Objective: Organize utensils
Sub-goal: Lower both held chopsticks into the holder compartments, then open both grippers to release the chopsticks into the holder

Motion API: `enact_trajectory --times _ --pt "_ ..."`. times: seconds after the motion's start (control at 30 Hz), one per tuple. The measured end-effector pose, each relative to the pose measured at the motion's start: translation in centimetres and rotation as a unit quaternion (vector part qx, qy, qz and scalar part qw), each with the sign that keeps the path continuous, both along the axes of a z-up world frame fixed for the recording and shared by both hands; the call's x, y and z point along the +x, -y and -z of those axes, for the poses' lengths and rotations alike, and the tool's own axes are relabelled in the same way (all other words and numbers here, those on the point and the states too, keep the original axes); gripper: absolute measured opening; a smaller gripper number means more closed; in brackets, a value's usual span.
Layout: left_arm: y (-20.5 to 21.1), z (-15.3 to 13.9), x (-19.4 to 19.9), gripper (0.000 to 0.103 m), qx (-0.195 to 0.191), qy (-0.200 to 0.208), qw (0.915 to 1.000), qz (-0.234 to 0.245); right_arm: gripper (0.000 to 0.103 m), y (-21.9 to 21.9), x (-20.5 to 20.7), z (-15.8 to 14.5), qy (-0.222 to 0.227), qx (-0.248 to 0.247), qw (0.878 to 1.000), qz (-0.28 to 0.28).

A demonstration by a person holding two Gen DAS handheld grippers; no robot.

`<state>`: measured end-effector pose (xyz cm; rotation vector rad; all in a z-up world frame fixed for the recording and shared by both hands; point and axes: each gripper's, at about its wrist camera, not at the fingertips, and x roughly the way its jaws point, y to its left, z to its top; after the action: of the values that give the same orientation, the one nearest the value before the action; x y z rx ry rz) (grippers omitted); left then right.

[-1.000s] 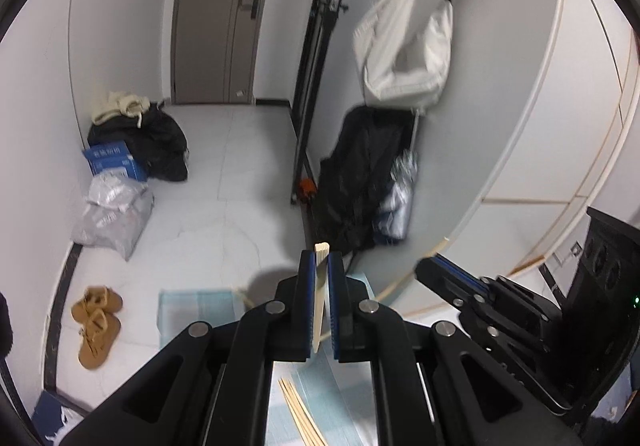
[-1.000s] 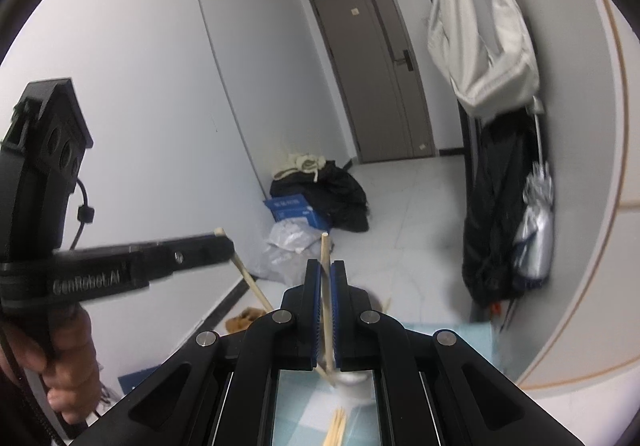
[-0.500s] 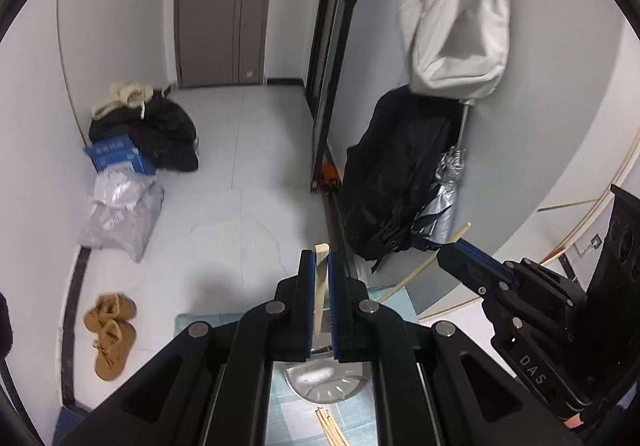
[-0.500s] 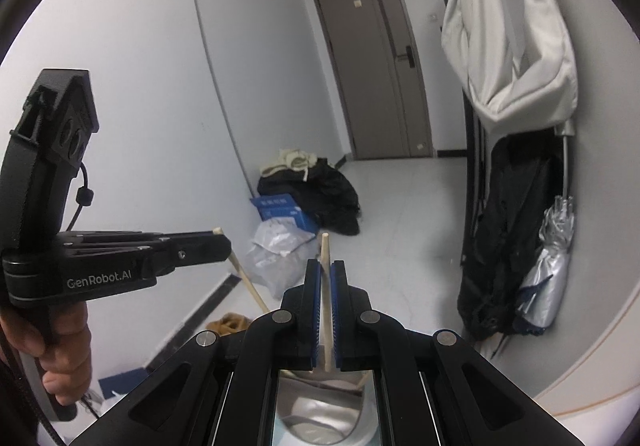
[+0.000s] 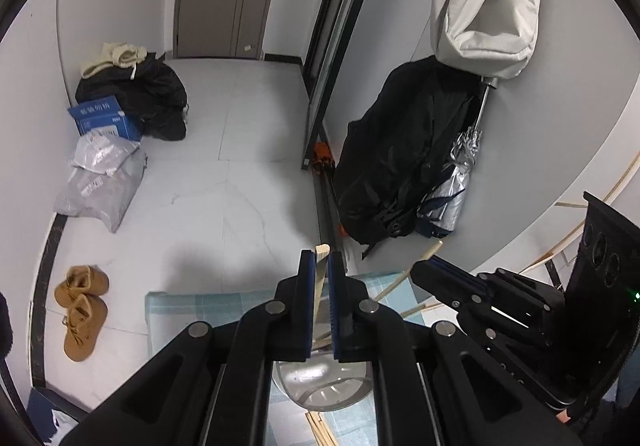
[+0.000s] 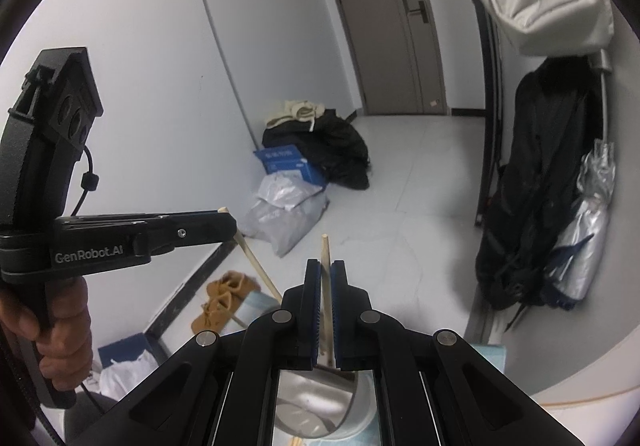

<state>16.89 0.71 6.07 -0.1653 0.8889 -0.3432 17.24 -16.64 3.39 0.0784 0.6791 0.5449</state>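
Home entryway or narrow hall, lived-in. Pale tiled floor (image 5: 256, 174) with dark skirting along white walls. Grey-brown door (image 6: 392, 26) with lever handle at the far end. White bag (image 5: 484, 6) hung high on the right wall; black coat (image 5: 404, 150) and folded silver umbrella (image 5: 456, 186) beneath it. In the far left corner of the floor: heap of dark clothes (image 5: 148, 94), blue carton (image 5: 106, 120), grey plastic parcels (image 5: 100, 182). Pair of tan boots (image 5: 82, 306) by the left wall. Black metal stand (image 5: 340, 6) leaning upright beside the door.
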Motion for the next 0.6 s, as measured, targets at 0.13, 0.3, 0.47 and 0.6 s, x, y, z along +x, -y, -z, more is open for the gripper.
enact_trajectory --times 0.13,0.3,0.47,0.6 --pt "0.0 0.6 -0.3 0.007 0.002 0.005 0.9999 -0.009 0.007 0.0 0.0 1.1 -0.013 0.009 1.000 -0.003" --pt "-0.4 0.5 -1.1 0.049 0.010 0.014 0.9989 -0.044 0.008 0.6 -1.0 1.2 -0.011 0.017 1.000 -0.005" --pt "-0.8 -0.4 -3.2 0.059 0.032 0.048 0.9954 -0.077 0.012 2.3 -2.4 0.6 -0.011 0.025 0.999 0.026" --pt "-0.9 -0.9 -5.0 0.069 0.041 0.067 0.9919 -0.100 0.026 3.4 -4.4 -0.2 0.001 0.037 0.998 0.046"
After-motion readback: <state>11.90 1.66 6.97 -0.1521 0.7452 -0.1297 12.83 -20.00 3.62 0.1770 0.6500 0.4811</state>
